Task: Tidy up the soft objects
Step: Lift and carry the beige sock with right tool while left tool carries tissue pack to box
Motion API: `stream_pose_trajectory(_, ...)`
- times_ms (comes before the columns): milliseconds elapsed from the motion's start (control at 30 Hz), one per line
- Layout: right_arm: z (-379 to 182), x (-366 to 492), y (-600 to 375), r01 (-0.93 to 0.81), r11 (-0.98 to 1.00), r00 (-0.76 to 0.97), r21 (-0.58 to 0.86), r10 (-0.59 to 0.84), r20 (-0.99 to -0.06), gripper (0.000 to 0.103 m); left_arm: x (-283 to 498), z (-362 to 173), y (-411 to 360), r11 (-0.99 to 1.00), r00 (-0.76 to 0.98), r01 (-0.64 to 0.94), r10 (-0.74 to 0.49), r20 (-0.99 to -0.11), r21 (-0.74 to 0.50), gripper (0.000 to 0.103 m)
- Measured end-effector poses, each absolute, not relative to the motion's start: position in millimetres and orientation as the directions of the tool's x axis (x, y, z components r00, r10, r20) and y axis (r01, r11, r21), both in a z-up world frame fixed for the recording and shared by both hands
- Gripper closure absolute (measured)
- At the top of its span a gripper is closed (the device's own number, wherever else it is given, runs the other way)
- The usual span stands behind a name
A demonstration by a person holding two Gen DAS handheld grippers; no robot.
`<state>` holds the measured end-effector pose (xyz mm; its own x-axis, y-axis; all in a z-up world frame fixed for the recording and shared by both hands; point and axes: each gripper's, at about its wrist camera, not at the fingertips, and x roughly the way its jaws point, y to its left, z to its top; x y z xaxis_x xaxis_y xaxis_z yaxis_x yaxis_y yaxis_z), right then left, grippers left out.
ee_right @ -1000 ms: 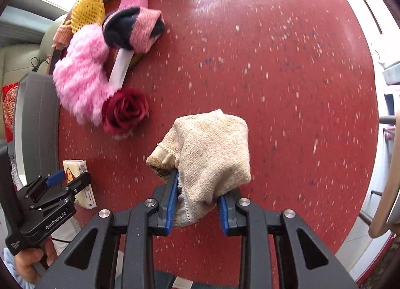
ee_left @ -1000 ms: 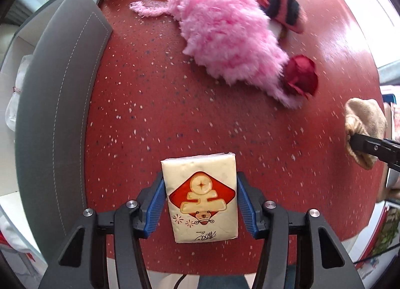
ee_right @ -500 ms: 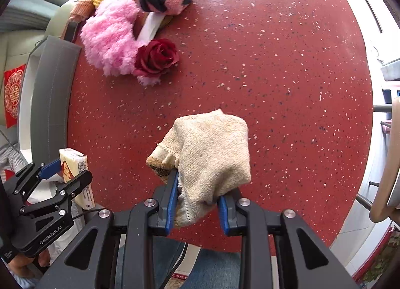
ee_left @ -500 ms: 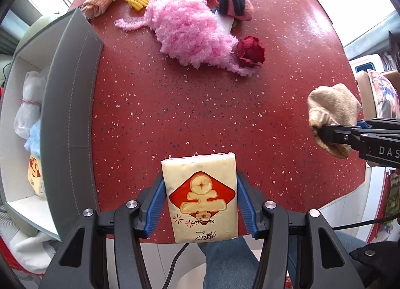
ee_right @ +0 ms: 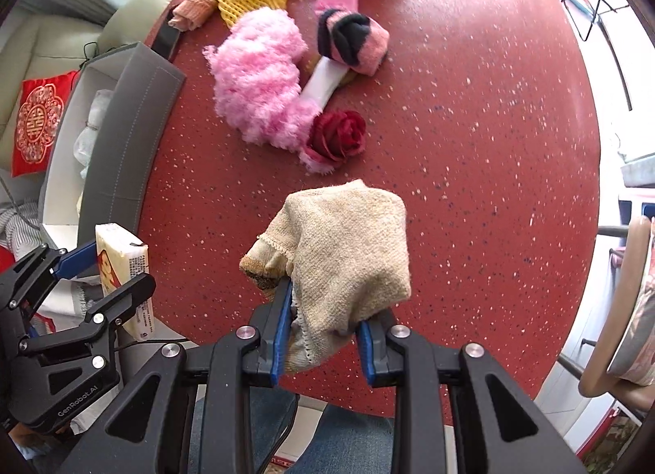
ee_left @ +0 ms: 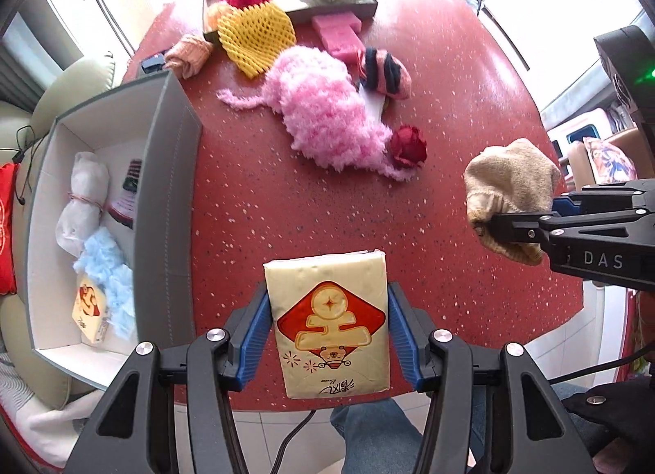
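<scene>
My left gripper (ee_left: 327, 326) is shut on a cream tissue pack (ee_left: 329, 322) with a red diamond print, held above the near edge of the red table (ee_left: 266, 207). My right gripper (ee_right: 325, 334) is shut on a beige knit cloth (ee_right: 344, 244), also lifted over the table. Each gripper shows in the other's view: the cloth (ee_left: 509, 191) at the right, the tissue pack (ee_right: 123, 265) at the lower left. A grey open box (ee_left: 168, 207) stands at the left, holding a white bundle (ee_left: 84, 203), blue fluff (ee_left: 108, 273) and another tissue pack (ee_left: 90, 306).
On the table lie a pink fluffy piece (ee_left: 327, 121), a red fabric rose (ee_left: 407, 146), a pink-and-black sock roll (ee_left: 385, 72), a yellow foam net (ee_left: 254, 39), pink foam (ee_left: 337, 31), a peach cloth roll (ee_left: 188, 54) and a tray (ee_left: 327, 7) with green and magenta items.
Both grippers have drawn back and risen from the table with their loads. The grey box's inside and the far tray have come into view.
</scene>
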<state>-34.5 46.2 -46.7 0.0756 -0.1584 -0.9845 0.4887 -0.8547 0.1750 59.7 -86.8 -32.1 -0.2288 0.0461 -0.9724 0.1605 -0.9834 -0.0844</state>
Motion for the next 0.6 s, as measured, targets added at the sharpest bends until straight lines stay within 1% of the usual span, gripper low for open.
stream_pose_trajectory(333,-16.3,-32.2,24.6,0.563,-0.815,0.023,0.137,-0.149,-0.988,0.073,68.4,-14.6,-114.3,-0.969,-0.292,0.229,0.025,-0.956,-0.095,0.048)
stream_pose_trajectory(600,-7.2,-28.4,-3.9,0.615,-0.780,0.000,0.115,-0.146,-0.989,0.073,79.1,-4.2,-135.4,-0.949,-0.328,0.298,-0.002,-0.945,-0.102,0.048)
